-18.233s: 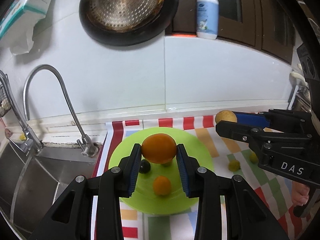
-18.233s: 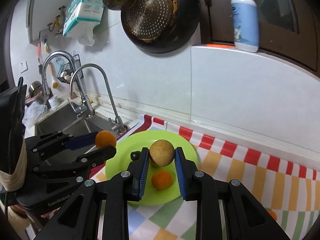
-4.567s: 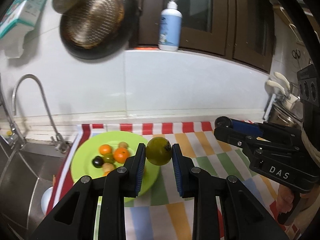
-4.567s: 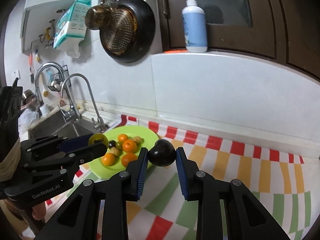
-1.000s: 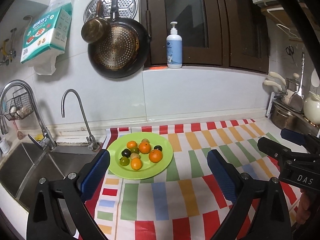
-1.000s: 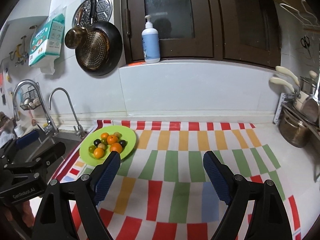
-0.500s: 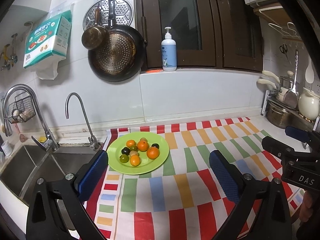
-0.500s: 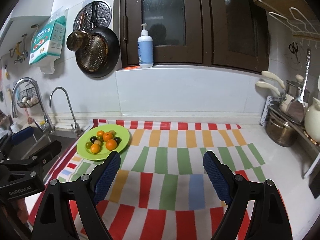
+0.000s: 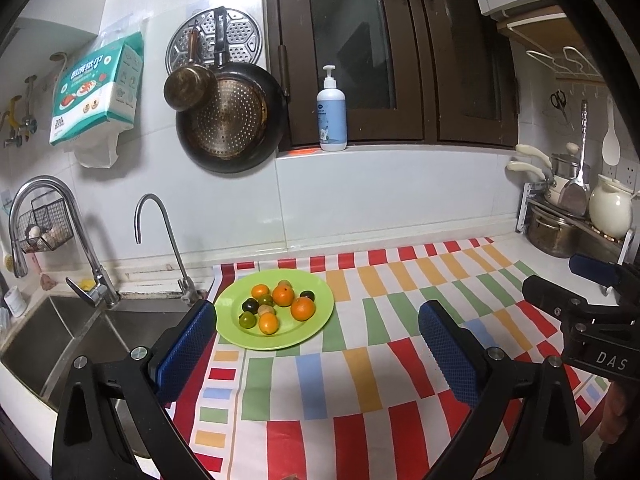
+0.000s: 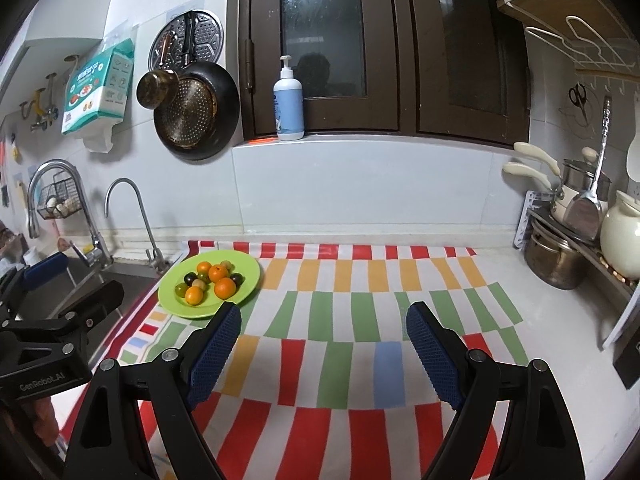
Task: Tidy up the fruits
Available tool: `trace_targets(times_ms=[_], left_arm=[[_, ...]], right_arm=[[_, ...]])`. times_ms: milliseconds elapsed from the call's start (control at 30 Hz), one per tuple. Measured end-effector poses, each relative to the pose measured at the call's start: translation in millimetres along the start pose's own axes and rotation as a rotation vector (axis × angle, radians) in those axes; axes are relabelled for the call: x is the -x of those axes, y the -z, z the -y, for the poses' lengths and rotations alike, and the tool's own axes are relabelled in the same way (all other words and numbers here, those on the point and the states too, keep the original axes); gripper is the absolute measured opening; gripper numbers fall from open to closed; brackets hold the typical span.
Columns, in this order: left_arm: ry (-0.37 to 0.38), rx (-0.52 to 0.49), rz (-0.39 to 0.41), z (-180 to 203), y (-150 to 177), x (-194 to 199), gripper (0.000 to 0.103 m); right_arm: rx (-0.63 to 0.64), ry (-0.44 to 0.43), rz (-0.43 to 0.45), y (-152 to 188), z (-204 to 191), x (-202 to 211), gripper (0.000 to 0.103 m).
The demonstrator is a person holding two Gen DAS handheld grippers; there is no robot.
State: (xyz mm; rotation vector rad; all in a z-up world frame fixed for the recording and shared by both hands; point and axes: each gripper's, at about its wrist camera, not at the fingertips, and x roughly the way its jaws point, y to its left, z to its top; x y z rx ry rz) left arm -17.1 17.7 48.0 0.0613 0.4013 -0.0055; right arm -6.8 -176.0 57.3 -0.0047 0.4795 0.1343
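1. The fruits [image 9: 276, 306] sit heaped on the green plate [image 9: 320, 324], at the striped cloth's [image 9: 360, 360] sink-side end on the table.
2. The left gripper [image 9: 316, 354] and right gripper [image 10: 322, 350] both gape wide, empty.
3. The sorting looks finished; draw back level, clear of the plate's rim.

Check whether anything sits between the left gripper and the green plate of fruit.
Nothing visible does. The left gripper is open and empty, and only bare striped cloth lies between its fingers and the green plate, where all the fruit rests.
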Motion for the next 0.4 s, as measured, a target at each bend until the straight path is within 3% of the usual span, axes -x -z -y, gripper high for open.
trace_targets(times_ms=[400], left_arm=[[0.002, 0.004, -0.008, 1.4, 1.5, -2.0, 0.103]], right_arm=[[-0.009, -0.002, -0.025, 4.6, 4.1, -3.6, 0.085]])
